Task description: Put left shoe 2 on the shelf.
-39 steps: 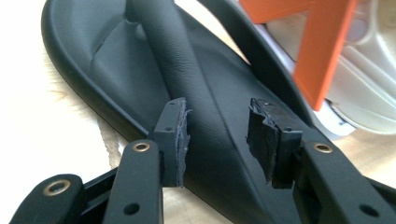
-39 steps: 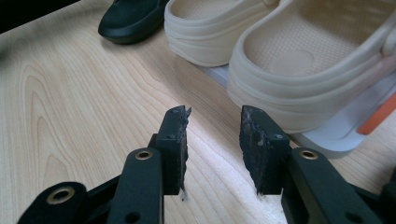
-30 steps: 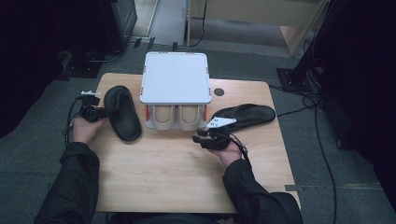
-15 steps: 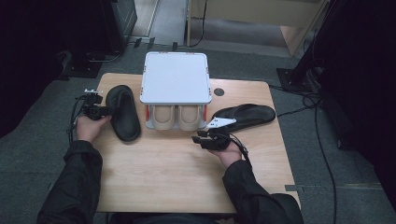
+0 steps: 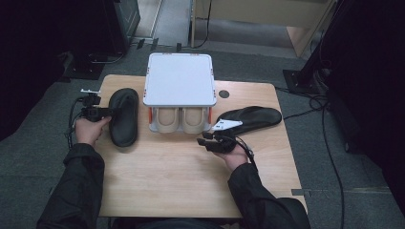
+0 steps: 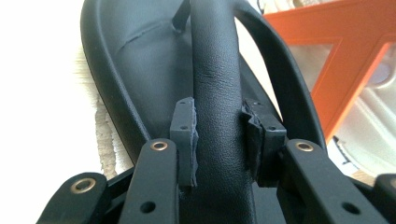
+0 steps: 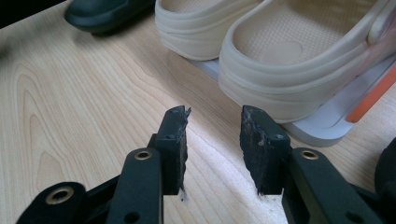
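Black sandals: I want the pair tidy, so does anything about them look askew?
Yes. The left sandal lies lengthwise left of the rack, its strap clamped in the left claw. The right sandal lies slanted crosswise, so the pair is split and unaligned.

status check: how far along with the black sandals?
Done: cream clogs sit inside the white-lidded box. In hand: the left tongs have just been closing on the strap of the left black sandal. Left: the right black sandal lies untouched; the right tongs are open over bare table.
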Demonstrator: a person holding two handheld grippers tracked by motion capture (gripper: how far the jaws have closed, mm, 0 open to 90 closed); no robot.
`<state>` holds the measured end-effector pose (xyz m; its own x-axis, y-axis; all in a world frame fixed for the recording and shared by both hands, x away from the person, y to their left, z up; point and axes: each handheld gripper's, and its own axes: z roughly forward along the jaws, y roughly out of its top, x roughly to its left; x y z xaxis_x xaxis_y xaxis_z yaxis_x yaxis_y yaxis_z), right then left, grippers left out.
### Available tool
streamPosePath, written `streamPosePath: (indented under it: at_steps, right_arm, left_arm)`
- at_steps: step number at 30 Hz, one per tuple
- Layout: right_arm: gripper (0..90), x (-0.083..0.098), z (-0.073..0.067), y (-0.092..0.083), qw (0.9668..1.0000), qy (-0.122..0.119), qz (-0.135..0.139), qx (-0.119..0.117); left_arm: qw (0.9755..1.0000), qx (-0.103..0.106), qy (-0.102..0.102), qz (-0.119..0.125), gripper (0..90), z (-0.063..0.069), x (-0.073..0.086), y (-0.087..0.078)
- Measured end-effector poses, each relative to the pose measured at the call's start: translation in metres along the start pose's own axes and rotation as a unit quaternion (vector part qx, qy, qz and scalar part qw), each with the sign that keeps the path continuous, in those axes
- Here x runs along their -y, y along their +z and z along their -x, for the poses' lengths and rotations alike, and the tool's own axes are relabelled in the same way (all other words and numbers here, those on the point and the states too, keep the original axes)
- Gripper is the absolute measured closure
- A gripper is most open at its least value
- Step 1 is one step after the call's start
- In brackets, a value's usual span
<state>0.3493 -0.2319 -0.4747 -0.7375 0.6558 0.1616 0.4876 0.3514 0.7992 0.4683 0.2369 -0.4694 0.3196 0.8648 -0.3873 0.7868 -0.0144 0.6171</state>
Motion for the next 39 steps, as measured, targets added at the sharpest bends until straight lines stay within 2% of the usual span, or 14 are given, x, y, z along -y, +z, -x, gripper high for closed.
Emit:
streamPosePath:
  at_steps: [5,8,10,14,18,22,28,34,39]
  right_arm:
    - [61.5,0.000,0.001,0.001,1.0000,0.003,-0.001,0.001]
    - [61.5,0.000,0.001,0.000,1.0000,0.003,0.000,0.002]
    - [61.5,0.000,0.001,0.000,1.0000,0.003,0.003,0.001]
    - [61.5,0.000,0.001,-0.001,1.0000,0.001,0.002,0.004]
    - [61.5,-0.001,0.002,-0.002,1.0000,0.004,0.002,0.004]
    - [61.5,-0.001,0.003,-0.002,1.0000,0.002,0.002,0.006]
    - [61.5,-0.001,0.004,-0.003,1.0000,0.003,0.003,0.006]
    - [61.5,-0.001,0.003,-0.002,1.0000,0.001,0.002,0.004]
    - [61.5,-0.001,0.002,-0.002,1.0000,0.001,0.001,0.003]
  left_arm:
    - [0.9999,0.011,-0.007,0.010,68.4,0.001,-0.003,-0.015]
    - [0.9999,0.014,-0.005,0.007,68.3,0.002,-0.004,-0.019]
    - [0.9999,0.013,-0.002,0.005,68.4,0.006,-0.007,-0.024]
    - [0.9998,0.015,0.004,0.016,68.3,0.013,-0.013,-0.033]
    - [0.9995,0.020,-0.001,0.024,68.4,0.019,-0.020,-0.040]
    - [0.9990,0.029,-0.009,0.033,68.4,0.023,-0.029,-0.047]
    - [0.9989,0.027,-0.002,0.039,68.4,0.032,-0.047,-0.061]
    - [0.9987,0.028,-0.001,0.042,68.4,0.037,-0.059,-0.067]
    - [0.9983,0.030,0.010,0.050,68.4,0.051,-0.075,-0.076]
